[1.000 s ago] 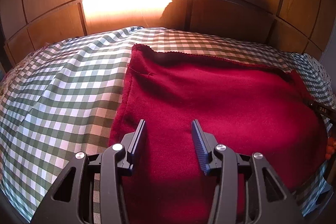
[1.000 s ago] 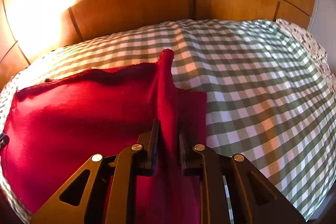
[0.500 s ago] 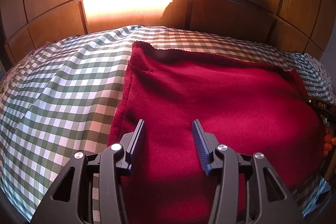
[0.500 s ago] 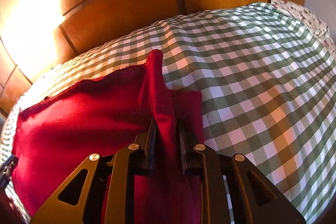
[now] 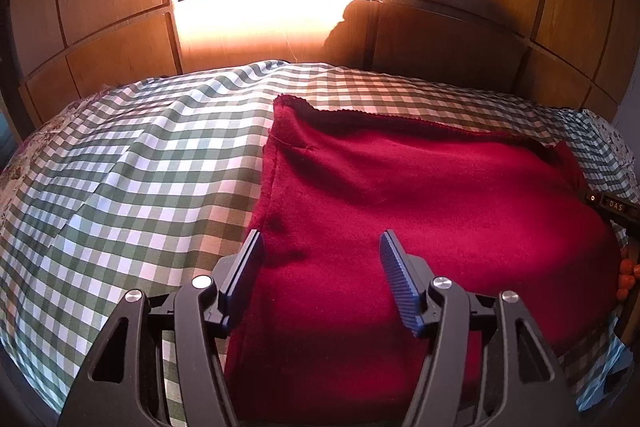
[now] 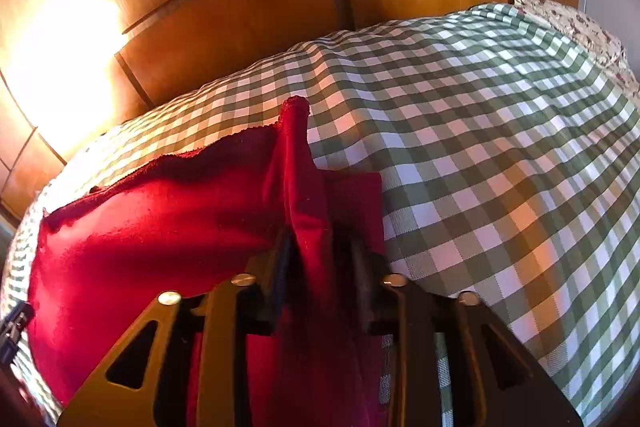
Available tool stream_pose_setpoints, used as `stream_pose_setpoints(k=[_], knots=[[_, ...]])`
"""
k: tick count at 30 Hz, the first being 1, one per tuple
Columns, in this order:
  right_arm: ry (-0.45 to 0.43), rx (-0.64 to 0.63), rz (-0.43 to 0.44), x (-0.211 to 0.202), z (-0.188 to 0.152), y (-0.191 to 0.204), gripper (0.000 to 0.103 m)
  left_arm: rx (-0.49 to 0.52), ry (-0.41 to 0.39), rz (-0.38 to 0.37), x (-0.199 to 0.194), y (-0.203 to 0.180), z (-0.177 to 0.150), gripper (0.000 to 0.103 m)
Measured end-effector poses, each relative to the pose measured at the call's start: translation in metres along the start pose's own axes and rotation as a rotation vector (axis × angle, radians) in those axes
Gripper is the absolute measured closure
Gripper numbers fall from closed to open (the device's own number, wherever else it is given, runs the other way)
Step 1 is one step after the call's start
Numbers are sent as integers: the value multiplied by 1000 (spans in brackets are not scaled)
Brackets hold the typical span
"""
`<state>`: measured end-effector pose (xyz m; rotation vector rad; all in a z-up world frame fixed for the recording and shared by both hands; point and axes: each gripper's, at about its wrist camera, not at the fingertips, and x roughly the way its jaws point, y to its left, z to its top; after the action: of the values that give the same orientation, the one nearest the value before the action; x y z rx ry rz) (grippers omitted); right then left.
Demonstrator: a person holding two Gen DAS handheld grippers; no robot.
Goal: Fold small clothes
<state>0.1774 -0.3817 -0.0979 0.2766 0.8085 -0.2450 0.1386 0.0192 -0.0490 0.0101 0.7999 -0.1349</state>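
Wood-panelled wardrobe doors (image 5: 460, 39) back the bed, whose green-and-white checked sheet (image 5: 152, 167) carries a dark red fleece garment (image 5: 420, 207) lying mostly flat. We see our left claw (image 5: 320, 259) over the garment's near left edge, its jaws having just widened, with nothing gripped between them. Our right claw (image 6: 320, 255) has just been loosening; a raised ridge of the garment's right edge (image 6: 304, 187) stands between its parted jaws.
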Motion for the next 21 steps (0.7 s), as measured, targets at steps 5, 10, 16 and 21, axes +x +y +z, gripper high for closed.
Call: stream_pose_setpoints(k=[5, 10, 16, 21], knots=[[-11, -22, -3, -10, 7, 4, 45, -52, 12, -2, 12, 24, 22, 42], [-45, -17, 2, -15, 28, 7, 45, -145, 55, -81, 40, 49, 51, 50], [-38, -45, -25, 4, 50, 18, 45, -207, 131, -124, 84, 53, 69, 54], [34, -95, -45, 29, 56, 30, 67, -220, 136, -175, 102, 46, 75, 94]])
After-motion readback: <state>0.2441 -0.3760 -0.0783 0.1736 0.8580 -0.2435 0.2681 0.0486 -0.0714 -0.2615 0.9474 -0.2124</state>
